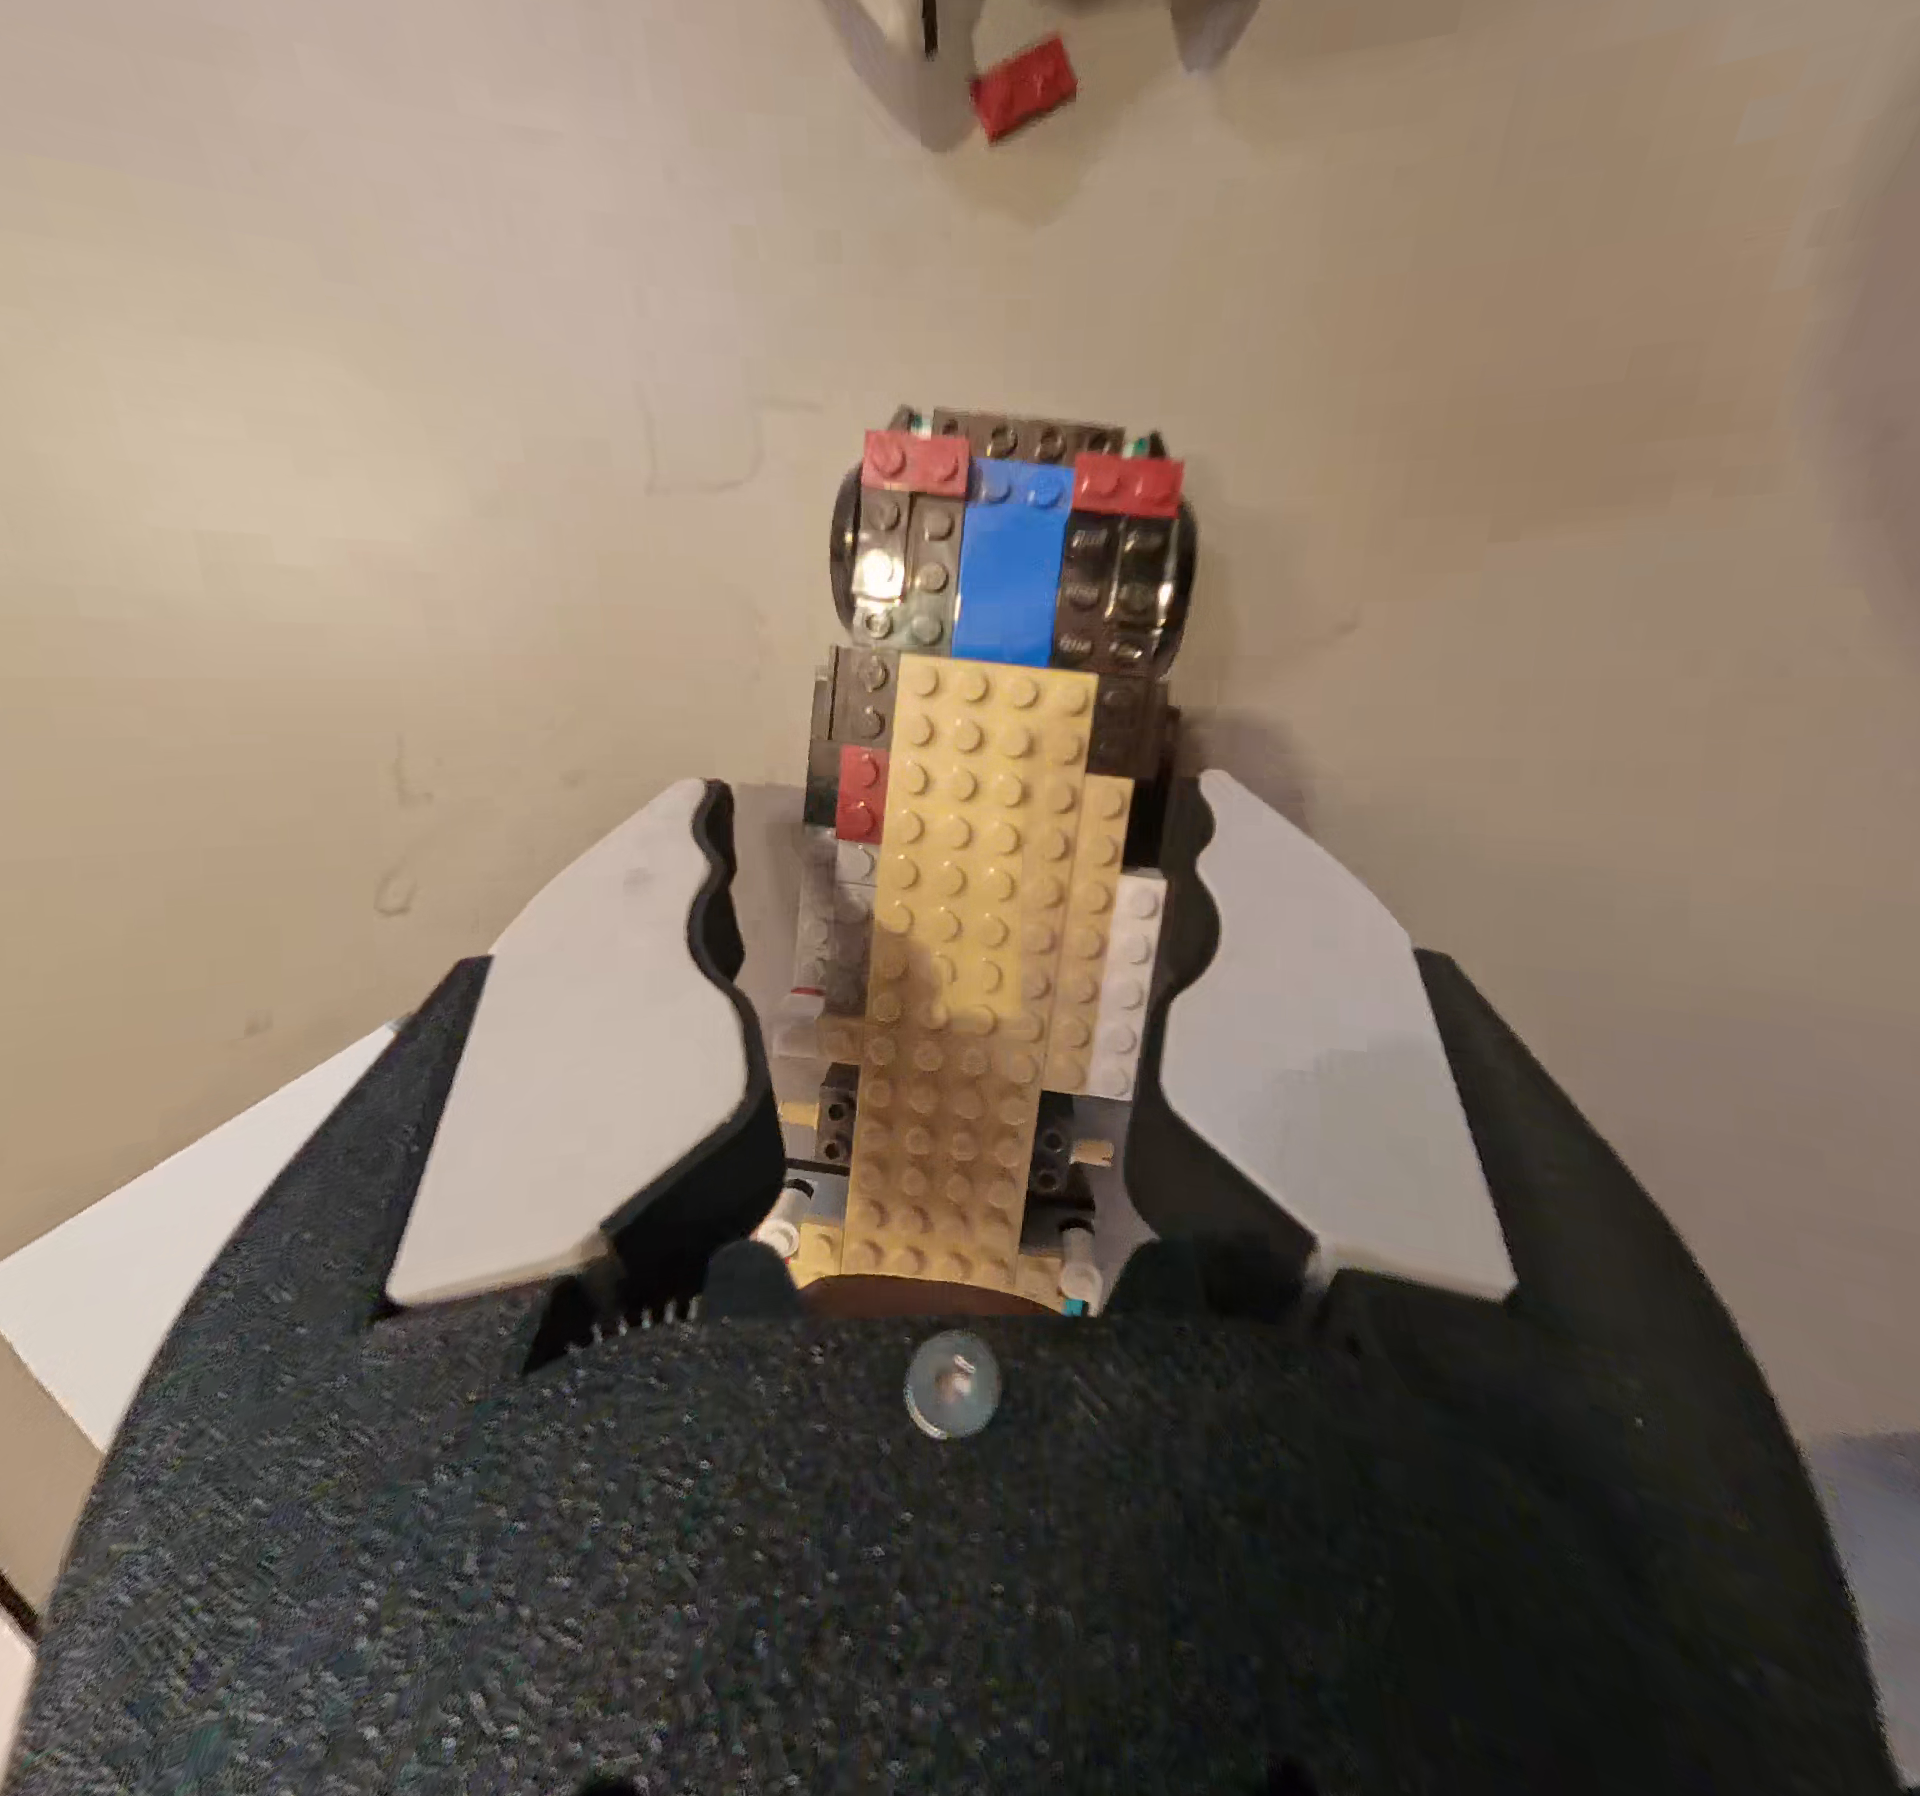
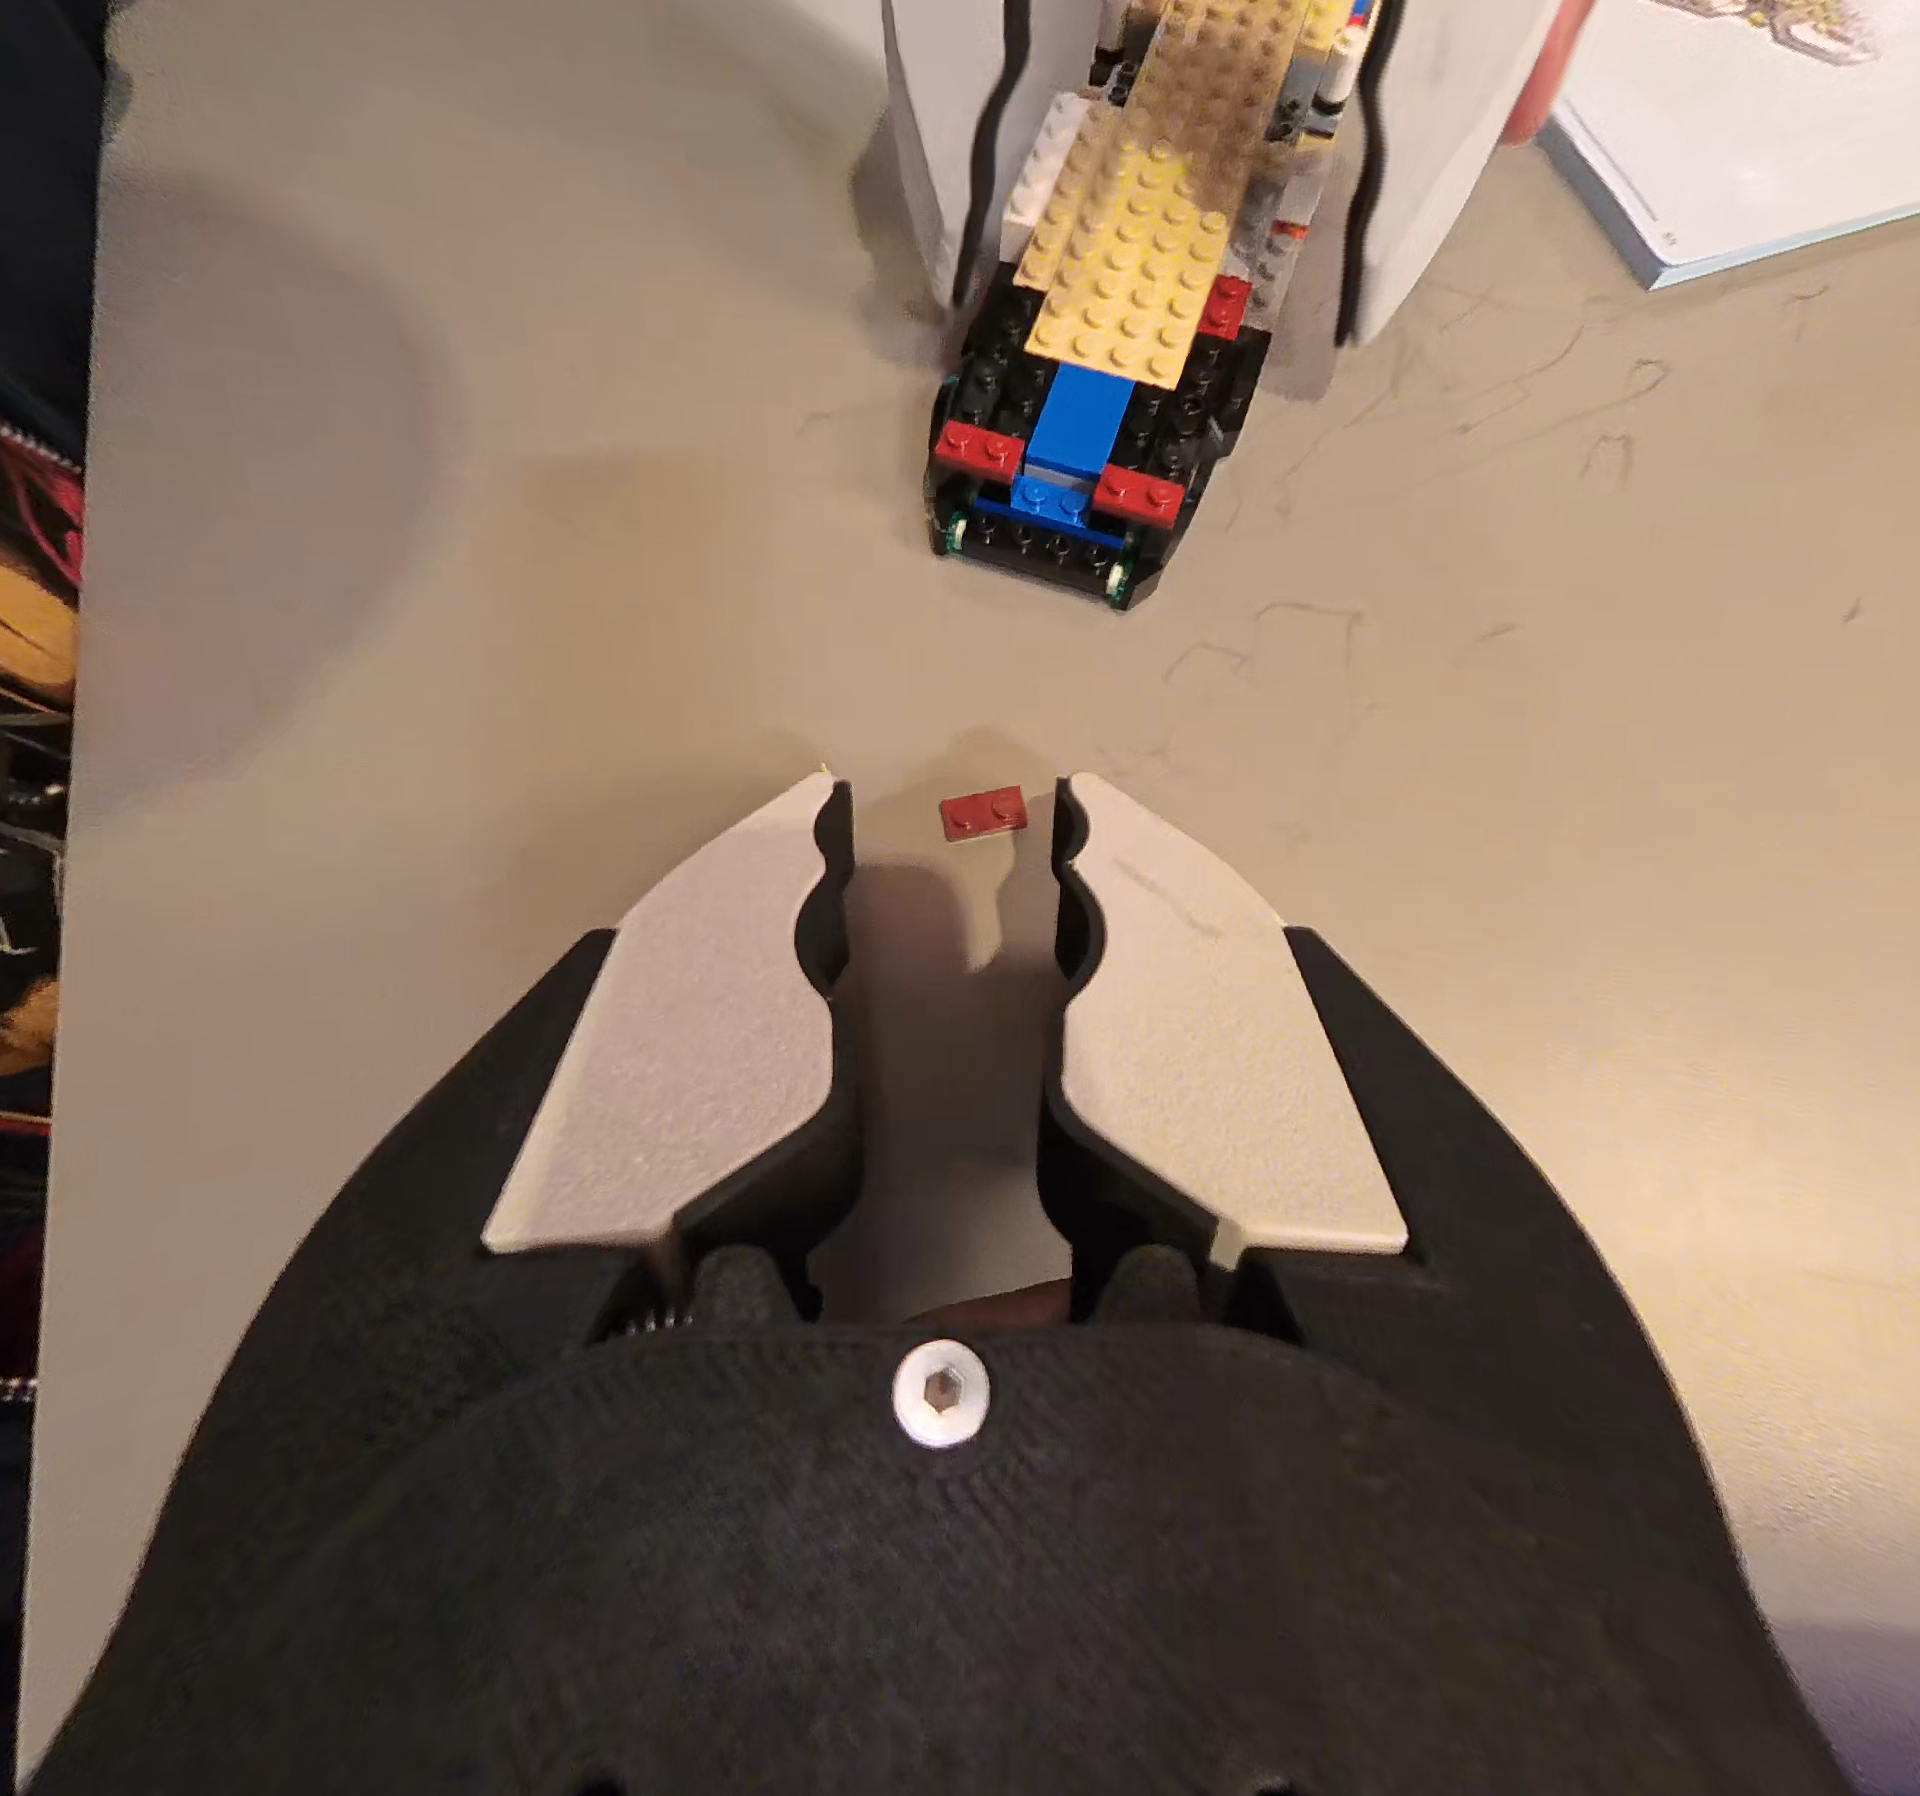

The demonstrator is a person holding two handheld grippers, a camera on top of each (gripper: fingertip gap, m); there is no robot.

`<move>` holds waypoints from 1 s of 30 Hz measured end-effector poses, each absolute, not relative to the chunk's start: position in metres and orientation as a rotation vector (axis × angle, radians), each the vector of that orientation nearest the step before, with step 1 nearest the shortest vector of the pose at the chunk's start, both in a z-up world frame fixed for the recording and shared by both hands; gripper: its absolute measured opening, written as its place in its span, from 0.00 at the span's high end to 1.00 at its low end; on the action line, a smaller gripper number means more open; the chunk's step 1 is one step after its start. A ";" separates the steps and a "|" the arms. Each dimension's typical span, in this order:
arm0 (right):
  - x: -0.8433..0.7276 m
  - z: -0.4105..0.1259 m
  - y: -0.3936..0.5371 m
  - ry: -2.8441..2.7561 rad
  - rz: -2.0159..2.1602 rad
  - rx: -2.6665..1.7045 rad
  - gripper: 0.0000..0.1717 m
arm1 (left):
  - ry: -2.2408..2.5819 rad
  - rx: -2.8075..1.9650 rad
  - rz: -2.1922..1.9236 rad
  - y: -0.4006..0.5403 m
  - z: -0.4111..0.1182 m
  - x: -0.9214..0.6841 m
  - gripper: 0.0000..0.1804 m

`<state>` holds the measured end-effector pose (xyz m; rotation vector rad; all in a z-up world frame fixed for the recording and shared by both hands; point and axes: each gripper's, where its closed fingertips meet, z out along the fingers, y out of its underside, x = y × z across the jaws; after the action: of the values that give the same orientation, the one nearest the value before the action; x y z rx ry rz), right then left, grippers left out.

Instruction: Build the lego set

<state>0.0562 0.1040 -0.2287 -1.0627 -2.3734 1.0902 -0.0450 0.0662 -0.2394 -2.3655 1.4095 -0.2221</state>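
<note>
Straddling: the right tool point(image 2: 954, 801) stands with its jaws apart around a small red plate point(image 2: 981, 813) that lies flat on the table point(image 2: 520, 603); bare table shows on either side of the plate, so neither pad presses on it.
Right tool state: open, gripping nothing.
Plate direction: just ahead of the right tool's mouth, level with the fingertips, and a little nearer the right fingertip than the left.
Plate long axis: crosswise, running from one fingertip toward the other, slightly skewed.
Left tool state: the left tool point(image 1: 961, 811) is spread wide on either side of the brick car point(image 1: 997, 811); a gap shows between each pad and the car's flanks, so it grips nothing.
Car long axis: in line with the left tool's fingers, its near half between them, its blue and red end pointing away toward the right tool.
Between the tools: the car's black far end and the small red plate lie well apart, open table between them.
Nearer tool: the right one for the plate, the left one for the car.
Far right: an open booklet point(image 2: 1714, 136) lies on the table beside the left tool.
</note>
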 end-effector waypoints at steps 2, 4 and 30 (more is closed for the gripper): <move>0.053 -0.226 0.106 -2.343 1.093 -1.060 0.79 | 1.422 -2.399 -0.245 0.063 -0.247 -0.046 0.59; 0.047 -0.221 0.111 -2.278 1.064 -1.020 0.78 | 1.387 -2.399 -0.295 0.063 -0.247 -0.043 0.61; 0.003 -0.221 0.070 -2.065 0.344 -0.240 0.75 | 1.282 -2.299 -0.614 0.049 -0.235 -0.026 0.62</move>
<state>0.0027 0.0702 -0.2209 -0.2399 -2.0646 0.3439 -0.0265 0.0489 -0.2353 -2.2991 1.2818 -0.6145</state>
